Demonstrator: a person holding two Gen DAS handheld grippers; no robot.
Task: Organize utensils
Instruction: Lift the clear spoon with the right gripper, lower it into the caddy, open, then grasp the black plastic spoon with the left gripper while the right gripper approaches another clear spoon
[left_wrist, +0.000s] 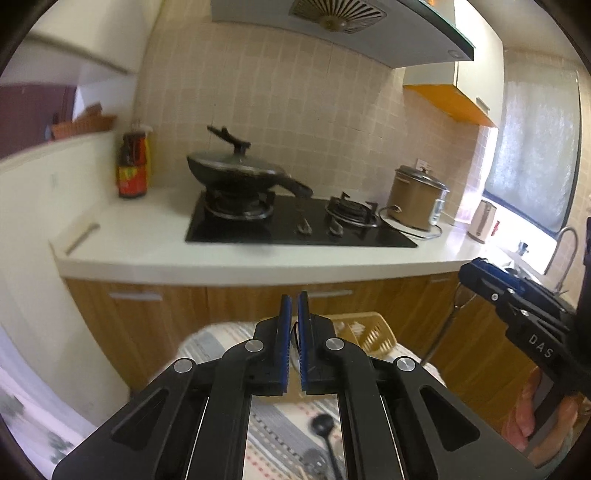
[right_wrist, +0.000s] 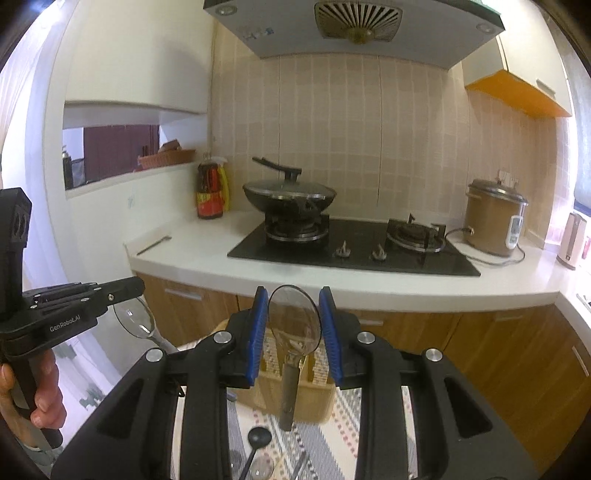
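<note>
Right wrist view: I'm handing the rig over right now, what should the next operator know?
Right hand-held gripper: shut on clear spoon, bowl up, above the basket.
Left hand-held gripper: nearly closed; second spoon at its tip, grip unconfirmed.
Done: nothing visibly binned.
Left: bin both spoons, then the black spoon lying on the striped cloth.

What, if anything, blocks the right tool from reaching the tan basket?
Probably nothing, so yes, it looks reachable. The tan basket sits open-topped just below the right tool. The spoon in that tool hangs over it.
</note>
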